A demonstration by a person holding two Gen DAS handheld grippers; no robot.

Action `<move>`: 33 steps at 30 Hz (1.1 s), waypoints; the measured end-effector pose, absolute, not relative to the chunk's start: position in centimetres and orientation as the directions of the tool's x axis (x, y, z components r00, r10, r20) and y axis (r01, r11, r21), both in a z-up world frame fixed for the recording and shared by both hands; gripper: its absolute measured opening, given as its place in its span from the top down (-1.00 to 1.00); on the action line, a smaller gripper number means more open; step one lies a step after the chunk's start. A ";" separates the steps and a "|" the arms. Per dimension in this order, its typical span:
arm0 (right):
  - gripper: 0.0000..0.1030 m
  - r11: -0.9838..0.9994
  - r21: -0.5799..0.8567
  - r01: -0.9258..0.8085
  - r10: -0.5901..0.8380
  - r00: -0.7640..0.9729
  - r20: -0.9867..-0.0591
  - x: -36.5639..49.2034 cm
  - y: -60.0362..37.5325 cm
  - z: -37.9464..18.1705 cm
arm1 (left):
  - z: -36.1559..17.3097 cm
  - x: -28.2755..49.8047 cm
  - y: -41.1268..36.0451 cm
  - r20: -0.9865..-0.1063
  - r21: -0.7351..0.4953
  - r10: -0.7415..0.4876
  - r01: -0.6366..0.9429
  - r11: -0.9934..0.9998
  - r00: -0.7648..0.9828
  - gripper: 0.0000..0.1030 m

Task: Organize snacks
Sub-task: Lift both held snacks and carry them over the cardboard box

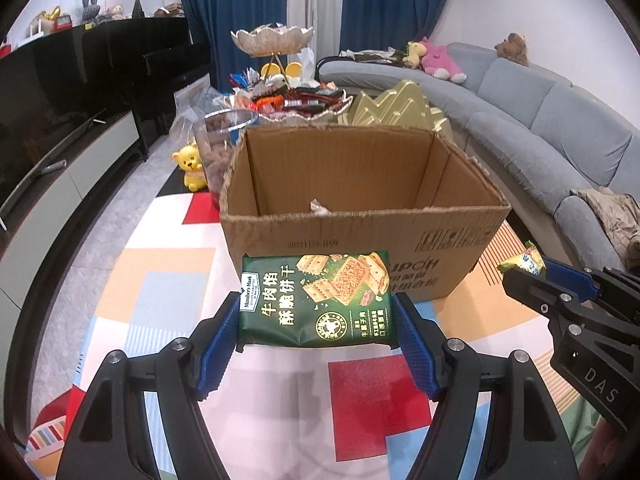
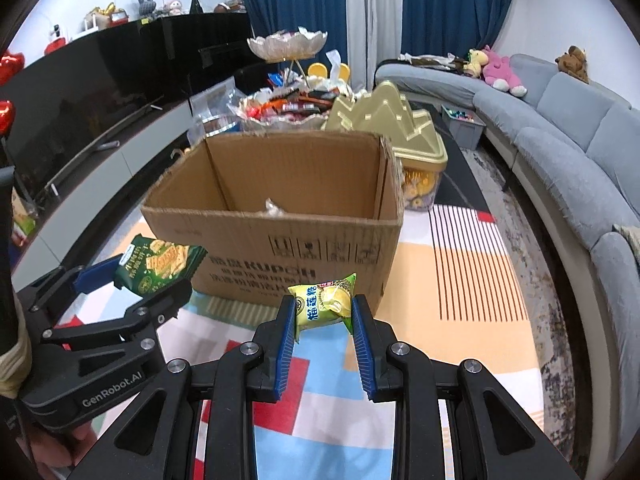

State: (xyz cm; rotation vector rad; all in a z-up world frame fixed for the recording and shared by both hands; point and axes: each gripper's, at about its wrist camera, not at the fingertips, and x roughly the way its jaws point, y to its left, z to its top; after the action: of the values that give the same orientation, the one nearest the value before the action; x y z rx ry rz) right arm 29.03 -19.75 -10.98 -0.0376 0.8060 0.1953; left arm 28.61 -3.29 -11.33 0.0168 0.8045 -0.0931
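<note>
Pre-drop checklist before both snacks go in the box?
1. Left gripper clamped on green cracker pack: ok.
2. Right gripper clamped on yellow durian candy: ok.
3. Cardboard box open on top: ok.
4. Either snack past the box rim: not ok, both short of the near wall.
5. Room inside the box: cannot tell, only one wrapper shows above the rim.

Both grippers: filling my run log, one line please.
left gripper: green cracker packet | right gripper: yellow candy packet | brown cardboard box: ahead
</note>
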 end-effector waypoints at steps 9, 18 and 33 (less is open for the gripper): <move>0.44 0.980 0.043 -0.193 0.170 0.714 -0.679 29.6 -19.5 -8.2 | -8.5 29.0 -3.5 -0.687 -0.007 -0.070 0.089 0.996 0.723 -0.43; 0.44 0.979 0.041 -0.197 0.176 0.739 -0.650 31.2 -19.3 -6.4 | -6.7 30.6 -3.6 -0.660 0.006 -0.070 0.099 0.995 0.748 -0.43; 0.44 0.976 0.024 -0.216 0.181 0.748 -0.639 35.3 -18.4 -5.6 | -7.2 35.6 -3.9 -0.656 0.031 -0.062 0.108 0.994 0.752 -0.43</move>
State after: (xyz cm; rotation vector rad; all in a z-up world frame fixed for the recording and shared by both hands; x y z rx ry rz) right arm 35.34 -18.40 -5.60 -0.0529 0.6926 0.2172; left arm 35.58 -3.86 -7.16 0.0684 0.7135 -0.0928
